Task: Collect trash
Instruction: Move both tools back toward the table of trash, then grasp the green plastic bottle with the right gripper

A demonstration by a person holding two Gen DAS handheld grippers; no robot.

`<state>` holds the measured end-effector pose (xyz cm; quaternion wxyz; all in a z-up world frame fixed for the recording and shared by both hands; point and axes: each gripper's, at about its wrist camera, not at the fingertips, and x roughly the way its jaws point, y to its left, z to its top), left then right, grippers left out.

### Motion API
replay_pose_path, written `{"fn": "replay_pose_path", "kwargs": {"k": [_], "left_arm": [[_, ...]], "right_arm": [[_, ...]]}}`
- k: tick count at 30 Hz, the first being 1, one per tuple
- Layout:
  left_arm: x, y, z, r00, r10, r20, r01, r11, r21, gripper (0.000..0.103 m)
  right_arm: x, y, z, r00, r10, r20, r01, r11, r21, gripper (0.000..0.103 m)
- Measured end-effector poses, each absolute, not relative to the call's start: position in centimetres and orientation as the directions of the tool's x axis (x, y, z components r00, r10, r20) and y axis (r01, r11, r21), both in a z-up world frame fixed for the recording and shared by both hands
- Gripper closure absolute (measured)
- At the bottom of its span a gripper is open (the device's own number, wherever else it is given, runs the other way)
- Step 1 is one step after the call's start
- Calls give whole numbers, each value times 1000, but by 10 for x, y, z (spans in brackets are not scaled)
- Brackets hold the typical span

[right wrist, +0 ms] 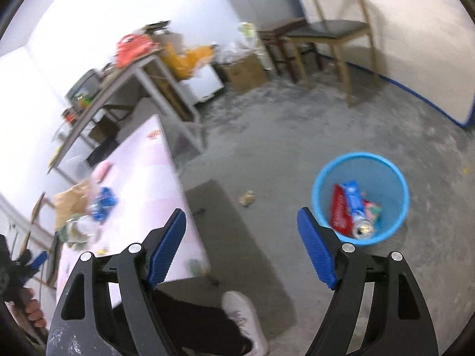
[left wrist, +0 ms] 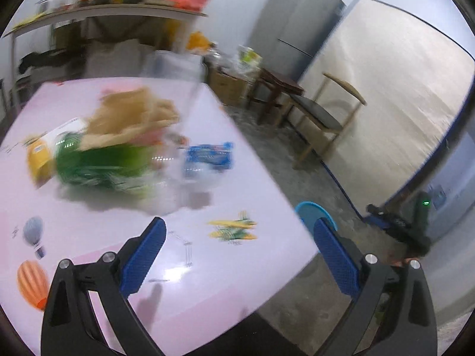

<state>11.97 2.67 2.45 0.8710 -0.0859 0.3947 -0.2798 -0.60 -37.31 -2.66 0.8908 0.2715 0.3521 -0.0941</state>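
**Two grippers spread, both empty**

Two hand-held grippers show wide gaps between their blue pads, and nothing sits in either gap. In the left wrist view the left gripper [left wrist: 239,234] fills the bottom of the frame over the near corner of the pink table [left wrist: 89,252], its jaws fully apart and touching nothing. The trash pile [left wrist: 118,151] lies blurred at centre left on the tabletop: a brown paper bag, a green and yellow packet and a blue wrapper, heaped together (details are smeared by motion). A sliver of the blue bin [left wrist: 311,209] peeks out past the table's edge, just above the right pad.

In the right wrist view the right gripper [right wrist: 242,230] is also spread, a little less widely, holding nothing, above the grey floor. The blue bin stands on the floor at right of centre, already containing a red packet, a blue wrapper and a can. A white shoe [right wrist: 246,320] shows at bottom centre.
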Motion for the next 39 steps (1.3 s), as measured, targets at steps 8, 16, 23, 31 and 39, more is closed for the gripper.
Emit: {"fn": "replay_pose_path", "kwargs": {"k": [8, 16, 23, 31, 39], "left_arm": [[121, 78, 17, 621, -512, -593, 361, 859, -364, 6], [134, 100, 1, 610, -544, -577, 326, 835, -443, 6], [141, 108, -11, 596, -573, -562, 329, 813, -480, 17], [141, 127, -24, 552, -627, -550, 311, 766, -562, 27], [140, 160, -30, 526, -626, -575, 239, 758, -607, 27]], "right_arm": [[52, -291, 1, 753, 198, -628, 122, 895, 429, 28], [121, -183, 4, 640, 463, -613, -213, 873, 438, 28], [221, -135, -16, 463, 613, -641, -278, 787, 551, 32], [248, -93, -42, 271, 610, -745, -278, 790, 546, 39], [190, -82, -51, 6, 866, -501, -233, 488, 841, 39]]}}
